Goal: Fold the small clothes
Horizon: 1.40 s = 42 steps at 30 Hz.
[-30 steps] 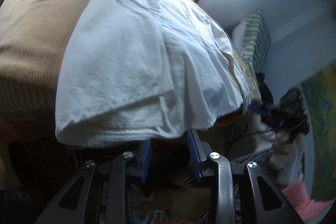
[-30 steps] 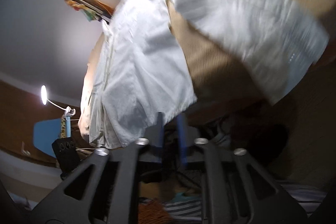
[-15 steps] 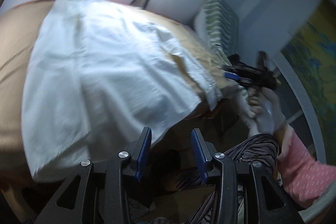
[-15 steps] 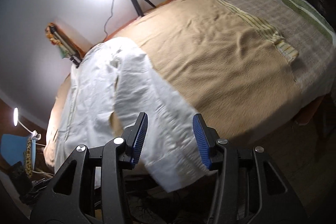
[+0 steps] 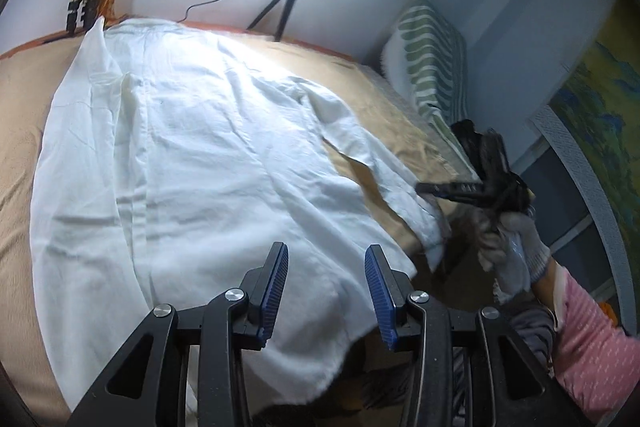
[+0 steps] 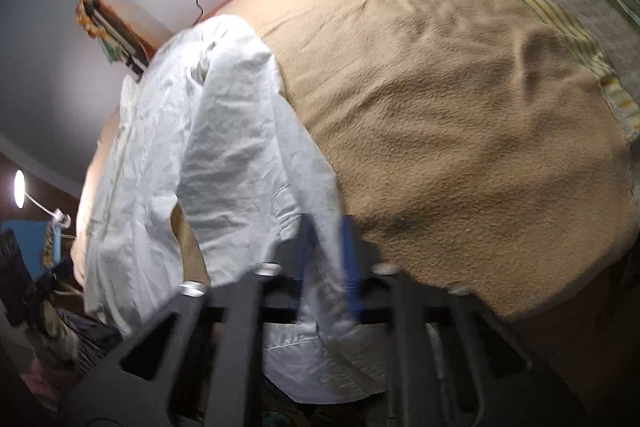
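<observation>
The left gripper (image 5: 326,287) is held open above the white shirt (image 5: 200,155), spread at the bed's (image 6: 460,107) near edge. The blurred right gripper (image 6: 324,247) appears clamped on the sleeve (image 6: 320,291); the cuff is partly hidden.

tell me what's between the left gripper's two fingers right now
In the left wrist view, the white shirt's hem lies between the open left gripper's fingers, which are not closed on it.

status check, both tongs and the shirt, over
Left tongs open over shirt hem. Right tongs closing on sleeve; grip blurred. Nothing in the way.
</observation>
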### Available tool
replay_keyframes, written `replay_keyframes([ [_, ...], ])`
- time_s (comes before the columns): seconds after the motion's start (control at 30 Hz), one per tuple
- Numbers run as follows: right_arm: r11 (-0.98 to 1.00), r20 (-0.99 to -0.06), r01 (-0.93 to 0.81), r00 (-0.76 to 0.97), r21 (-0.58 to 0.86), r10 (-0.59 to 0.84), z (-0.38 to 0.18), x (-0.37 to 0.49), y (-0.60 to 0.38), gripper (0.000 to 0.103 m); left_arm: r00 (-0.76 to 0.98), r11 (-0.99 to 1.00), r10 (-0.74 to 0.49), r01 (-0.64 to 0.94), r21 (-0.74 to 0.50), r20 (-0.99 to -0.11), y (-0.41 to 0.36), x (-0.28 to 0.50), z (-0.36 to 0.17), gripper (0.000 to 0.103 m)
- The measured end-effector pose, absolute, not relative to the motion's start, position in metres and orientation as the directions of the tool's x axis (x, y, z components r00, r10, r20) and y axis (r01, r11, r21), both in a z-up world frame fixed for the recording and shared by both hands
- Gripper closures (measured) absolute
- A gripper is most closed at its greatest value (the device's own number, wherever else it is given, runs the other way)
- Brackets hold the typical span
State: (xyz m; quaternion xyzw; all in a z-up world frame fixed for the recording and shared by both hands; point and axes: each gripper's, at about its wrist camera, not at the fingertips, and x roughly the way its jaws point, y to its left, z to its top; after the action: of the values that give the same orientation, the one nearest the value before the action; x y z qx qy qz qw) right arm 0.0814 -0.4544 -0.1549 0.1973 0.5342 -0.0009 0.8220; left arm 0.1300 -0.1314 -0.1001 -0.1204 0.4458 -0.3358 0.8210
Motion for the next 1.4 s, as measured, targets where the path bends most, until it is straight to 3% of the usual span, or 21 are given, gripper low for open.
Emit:
replay_keyframes([
  [0.47,0.891,-0.794,0.198,0.559,0.409,0.240,-0.100,0.085,-0.426,0.099,0.364,0.749,-0.654,0.437,-0.498,-0.664,-0.128,0.159,-0.121,0.063],
  [0.6,0.927,-0.761,0.089,0.602,0.365,0.242,-0.064,0.098,-0.379,0.099,0.377,0.745,-0.661,0.431,-0.508,-0.649,-0.120,0.158,-0.119,0.063],
  [0.7,0.968,-0.776,-0.053,0.588,0.247,0.230,-0.047,0.106,-0.319,0.099,0.398,0.748,-0.661,0.416,-0.516,-0.637,-0.109,0.157,-0.115,0.063],
  [0.93,0.941,-0.857,-0.284,0.424,0.183,0.294,-0.090,0.105,-0.221,0.099,0.436,0.754,-0.657,0.356,-0.553,-0.615,-0.081,0.157,-0.114,0.063],
  [1.03,0.933,-0.879,-0.289,0.360,0.213,0.312,-0.108,0.103,-0.209,0.086,0.428,0.749,-0.662,0.346,-0.565,-0.615,-0.077,0.155,-0.116,0.062],
  [1.1,0.916,-0.852,-0.262,0.355,0.305,0.385,-0.105,0.097,-0.219,0.058,0.417,0.743,-0.669,0.346,-0.573,-0.615,-0.077,0.153,-0.118,0.062],
  [1.13,0.909,-0.835,-0.250,0.369,0.334,0.409,-0.101,0.096,-0.224,0.055,0.408,0.738,-0.675,0.348,-0.578,-0.615,-0.079,0.152,-0.120,0.062],
  [1.23,0.890,-0.783,-0.202,0.423,0.410,0.457,-0.086,0.084,-0.255,0.053,0.376,0.726,-0.688,0.358,-0.587,-0.621,-0.088,0.148,-0.127,0.060],
  [1.4,0.912,-0.808,-0.043,0.449,0.407,0.381,-0.099,0.096,-0.305,0.053,0.310,0.719,-0.690,0.401,-0.568,-0.654,-0.116,0.138,-0.138,0.052],
])
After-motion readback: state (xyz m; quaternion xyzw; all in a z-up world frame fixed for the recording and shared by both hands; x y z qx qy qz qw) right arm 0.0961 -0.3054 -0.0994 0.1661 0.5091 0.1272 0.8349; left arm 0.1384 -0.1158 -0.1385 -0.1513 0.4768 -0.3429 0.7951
